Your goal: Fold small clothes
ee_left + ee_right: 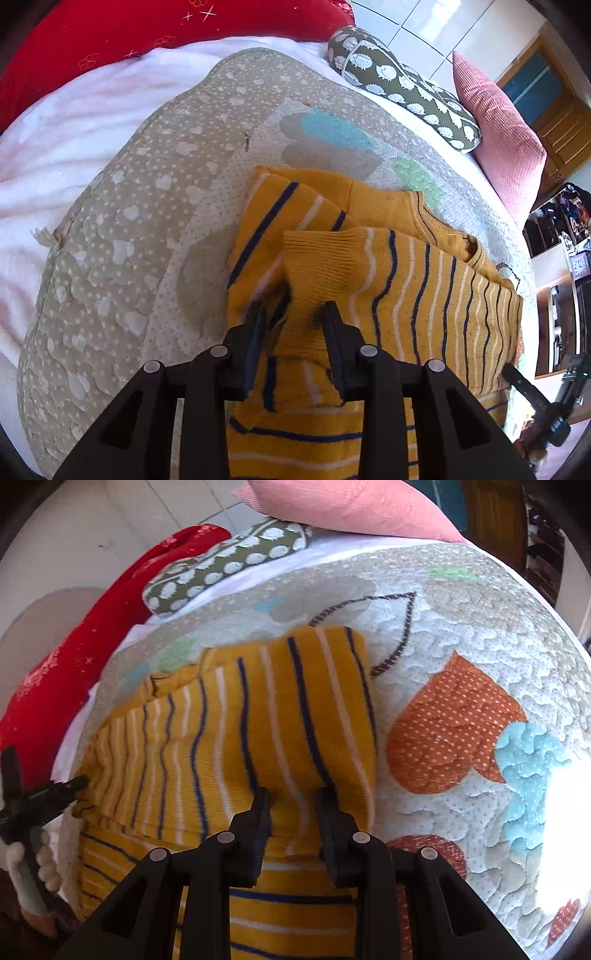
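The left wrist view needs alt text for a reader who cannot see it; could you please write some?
The left gripper pinches the ribbed cuff of a mustard striped sweater, sleeves folded across its body, on a quilted mat. Behind lie a hedgehog-print cushion, a pink pillow and a red blanket.

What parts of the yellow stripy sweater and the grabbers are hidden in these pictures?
- Left wrist view: the sweater hem runs off the bottom edge, behind the left gripper.
- Right wrist view: the right gripper body covers the fabric under it.
- Both views: the sweater covers part of the quilt.
- Shelf items at the left view's right edge are too small.
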Motion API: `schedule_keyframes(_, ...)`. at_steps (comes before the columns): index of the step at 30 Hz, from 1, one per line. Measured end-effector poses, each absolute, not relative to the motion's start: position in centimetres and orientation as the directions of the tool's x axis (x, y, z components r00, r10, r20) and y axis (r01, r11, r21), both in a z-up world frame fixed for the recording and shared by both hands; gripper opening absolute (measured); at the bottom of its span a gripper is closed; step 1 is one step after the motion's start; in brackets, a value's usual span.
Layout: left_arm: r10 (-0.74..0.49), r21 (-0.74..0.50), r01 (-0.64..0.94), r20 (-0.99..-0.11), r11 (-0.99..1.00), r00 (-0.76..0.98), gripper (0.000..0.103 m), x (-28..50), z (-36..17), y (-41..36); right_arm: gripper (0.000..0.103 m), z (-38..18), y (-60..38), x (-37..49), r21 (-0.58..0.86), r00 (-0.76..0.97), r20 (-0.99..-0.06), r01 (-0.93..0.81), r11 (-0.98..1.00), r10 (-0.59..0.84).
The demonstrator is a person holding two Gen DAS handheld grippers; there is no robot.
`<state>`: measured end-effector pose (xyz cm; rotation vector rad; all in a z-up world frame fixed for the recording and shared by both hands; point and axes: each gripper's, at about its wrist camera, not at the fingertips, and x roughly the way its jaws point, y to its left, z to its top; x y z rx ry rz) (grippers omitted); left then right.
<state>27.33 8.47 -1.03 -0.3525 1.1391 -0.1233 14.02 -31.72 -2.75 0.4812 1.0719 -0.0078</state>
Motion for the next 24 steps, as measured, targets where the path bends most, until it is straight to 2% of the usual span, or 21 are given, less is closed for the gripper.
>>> schedule_keyframes(2,-0.274,-0.34,-0.082,-0.859,0.937,0.432,0.036,25.7,-0.2,9.7,0.022,-2.7,-32.8,12.9,0.443,0.524,-0.81,0.254,0.86,0.263)
schedule_keyframes(3,-0.273,-0.341,-0.08,-0.854,0.937,0.443,0.044,24.8,0.2,10.3,0.023,-2.3,-33.0,12.1,0.447,0.534,-0.805,0.256,0.857,0.26)
schedule_keyframes(5,-0.281,-0.356,-0.085,-0.845,0.931,0.455,0.048,22.6,0.5,11.5,0.025,-1.3,-32.7,10.3,0.42,0.545,-0.803,0.227,0.879,0.243)
schedule_keyframes(6,-0.299,-0.375,-0.085,-0.84,0.923,0.453,0.048,21.6,0.4,11.9,0.029,-0.9,-32.4,9.3,0.408,0.544,-0.803,0.204,0.89,0.243)
schedule_keyframes(7,-0.322,-0.397,-0.082,-0.835,0.914,0.447,0.048,20.5,0.1,12.3,0.041,-0.7,-32.1,8.1,0.397,0.537,-0.808,0.188,0.898,0.244)
schedule_keyframes(9,-0.355,-0.428,-0.087,-0.833,0.9,0.424,0.048,18.4,-0.9,12.6,0.047,-0.8,-31.9,5.7,0.396,0.525,-0.812,0.178,0.901,0.253)
schedule_keyframes(13,-0.431,-0.487,-0.063,-0.82,0.871,0.377,0.048,14.4,-2.9,11.5,0.047,-2.4,-31.4,0.9,0.49,0.489,-0.797,0.182,0.853,0.353)
schedule_keyframes(18,-0.426,-0.466,-0.003,-0.809,0.885,0.405,0.048,9.7,-2.8,9.8,0.048,-3.1,-30.4,-4.5,0.598,0.492,-0.737,0.157,0.786,0.463)
schedule_keyframes(24,-0.499,-0.548,-0.021,-0.777,0.836,0.384,0.048,4.5,-3.9,10.4,0.047,-2.3,-29.3,-9.3,0.634,0.503,-0.7,0.109,0.766,0.507)
